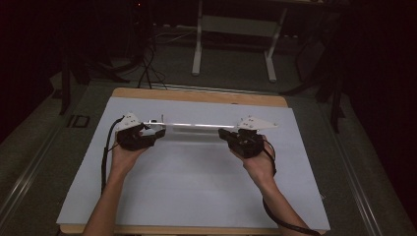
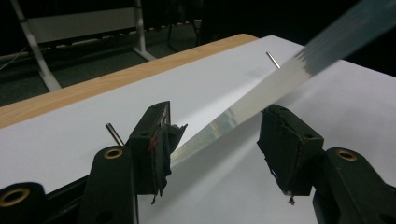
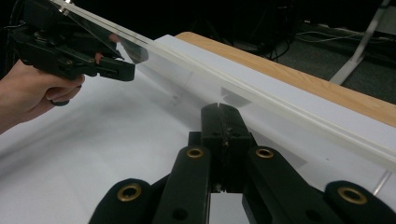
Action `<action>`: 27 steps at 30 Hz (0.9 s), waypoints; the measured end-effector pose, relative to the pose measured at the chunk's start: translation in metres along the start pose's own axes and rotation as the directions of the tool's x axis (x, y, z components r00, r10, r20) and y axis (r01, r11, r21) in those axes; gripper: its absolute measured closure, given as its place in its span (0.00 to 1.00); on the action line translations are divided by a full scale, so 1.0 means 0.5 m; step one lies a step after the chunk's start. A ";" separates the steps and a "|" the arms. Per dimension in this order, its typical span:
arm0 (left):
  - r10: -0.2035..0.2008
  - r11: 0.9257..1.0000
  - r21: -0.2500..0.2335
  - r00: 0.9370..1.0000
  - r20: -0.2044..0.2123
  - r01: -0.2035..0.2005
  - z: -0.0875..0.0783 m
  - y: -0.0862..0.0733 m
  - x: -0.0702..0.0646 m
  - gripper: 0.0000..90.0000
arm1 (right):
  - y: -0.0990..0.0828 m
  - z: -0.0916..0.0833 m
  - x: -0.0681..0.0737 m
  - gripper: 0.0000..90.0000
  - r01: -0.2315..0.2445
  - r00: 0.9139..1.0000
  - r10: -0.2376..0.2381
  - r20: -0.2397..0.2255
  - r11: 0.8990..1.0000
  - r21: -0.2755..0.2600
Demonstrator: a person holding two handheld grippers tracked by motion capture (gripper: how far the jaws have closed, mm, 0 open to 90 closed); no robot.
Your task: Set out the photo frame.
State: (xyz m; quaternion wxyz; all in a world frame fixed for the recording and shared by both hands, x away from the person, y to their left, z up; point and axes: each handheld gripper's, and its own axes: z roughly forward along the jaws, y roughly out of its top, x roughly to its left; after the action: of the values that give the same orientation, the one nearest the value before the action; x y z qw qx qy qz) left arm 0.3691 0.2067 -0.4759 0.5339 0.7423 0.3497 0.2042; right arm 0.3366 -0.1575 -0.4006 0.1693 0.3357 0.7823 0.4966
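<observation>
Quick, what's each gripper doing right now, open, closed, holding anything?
Left gripper: open, fingers apart; the clear strip runs between them, unclamped.
Right gripper: closed, fingers together; whether they pinch the strip cannot be told.

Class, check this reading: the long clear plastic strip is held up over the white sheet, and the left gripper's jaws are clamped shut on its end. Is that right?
Not quite. The left gripper is open: in the left gripper view the long clear plastic strip passes between its pads without being pressed. It is indeed up over the white sheet.
</observation>
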 end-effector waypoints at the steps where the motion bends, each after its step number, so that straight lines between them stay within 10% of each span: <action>1: 0.000 1.000 -0.001 1.000 -0.001 0.000 0.000 0.000 0.000 0.50 | 0.000 0.000 -0.002 1.00 0.002 1.000 -0.002 0.001 1.000 0.001; 12: -0.011 1.000 0.005 1.000 0.002 0.011 0.002 0.005 0.004 0.50 | -0.036 -0.004 -0.038 0.88 0.012 1.000 -0.012 0.001 1.000 0.020; 27: -0.036 0.999 0.005 0.999 -0.014 0.036 0.010 0.018 0.011 0.50 | -0.131 -0.025 -0.161 0.65 -0.061 0.989 0.054 0.139 0.997 0.051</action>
State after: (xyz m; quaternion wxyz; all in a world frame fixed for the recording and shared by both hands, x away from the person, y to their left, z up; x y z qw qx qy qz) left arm 0.3789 0.2062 -0.4694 0.5330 0.7360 0.3670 0.1987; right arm 0.3636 -0.2398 -0.4588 0.1989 0.3962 0.7722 0.4551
